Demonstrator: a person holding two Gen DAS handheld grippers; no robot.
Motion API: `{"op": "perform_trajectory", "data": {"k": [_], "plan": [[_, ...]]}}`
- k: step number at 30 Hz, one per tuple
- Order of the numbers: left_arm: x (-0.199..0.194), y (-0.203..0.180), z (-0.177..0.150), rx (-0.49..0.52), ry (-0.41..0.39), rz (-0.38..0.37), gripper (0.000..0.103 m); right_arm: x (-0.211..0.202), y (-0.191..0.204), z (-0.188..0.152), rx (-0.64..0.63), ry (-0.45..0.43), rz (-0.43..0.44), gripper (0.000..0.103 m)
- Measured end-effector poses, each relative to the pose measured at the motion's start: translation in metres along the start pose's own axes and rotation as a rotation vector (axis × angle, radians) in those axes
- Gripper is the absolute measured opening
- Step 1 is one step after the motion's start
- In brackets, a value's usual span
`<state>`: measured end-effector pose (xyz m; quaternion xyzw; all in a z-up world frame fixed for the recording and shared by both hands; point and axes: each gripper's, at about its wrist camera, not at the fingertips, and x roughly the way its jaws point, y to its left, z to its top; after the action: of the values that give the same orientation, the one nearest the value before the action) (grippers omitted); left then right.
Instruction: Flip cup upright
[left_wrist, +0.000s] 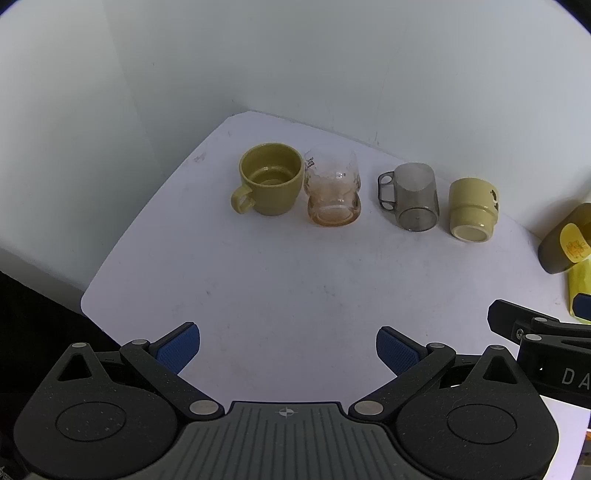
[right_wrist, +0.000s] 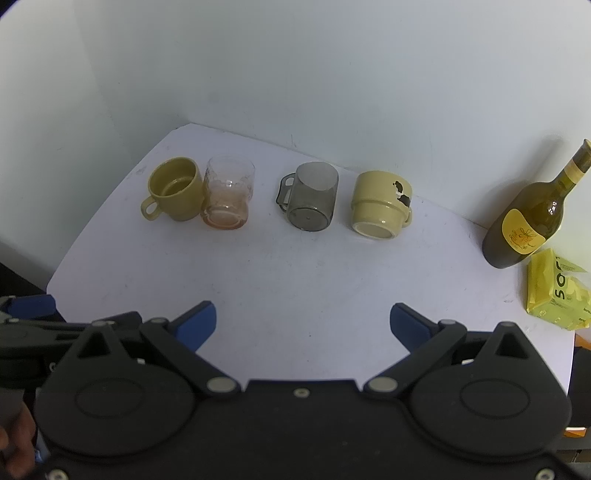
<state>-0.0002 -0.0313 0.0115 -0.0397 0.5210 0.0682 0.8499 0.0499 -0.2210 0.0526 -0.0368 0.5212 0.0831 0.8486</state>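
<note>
My left gripper (left_wrist: 288, 350) and right gripper (right_wrist: 303, 325) hung with jaws wide and empty over the counter (right_wrist: 295, 266). Far back stood a row of cups; the grey cup (right_wrist: 313, 201) and pale mug (right_wrist: 380, 208) sat upside down, close enough that a careless reach risked knocking a neighbour.

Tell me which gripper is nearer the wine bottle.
Right. The right gripper hovers open with the wine bottle ahead to its right; the left gripper sits farther left.
</note>
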Motion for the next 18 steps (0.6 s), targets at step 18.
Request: {"op": "perform_trajectory", "data": {"k": [18], "plan": [[-0.0065,0.0077,-0.0053,-0.018,-0.016,0.005,0.103,-0.0055,0.0083,-0.0073,-0.011,-0.003,0.010,0.102]]}}
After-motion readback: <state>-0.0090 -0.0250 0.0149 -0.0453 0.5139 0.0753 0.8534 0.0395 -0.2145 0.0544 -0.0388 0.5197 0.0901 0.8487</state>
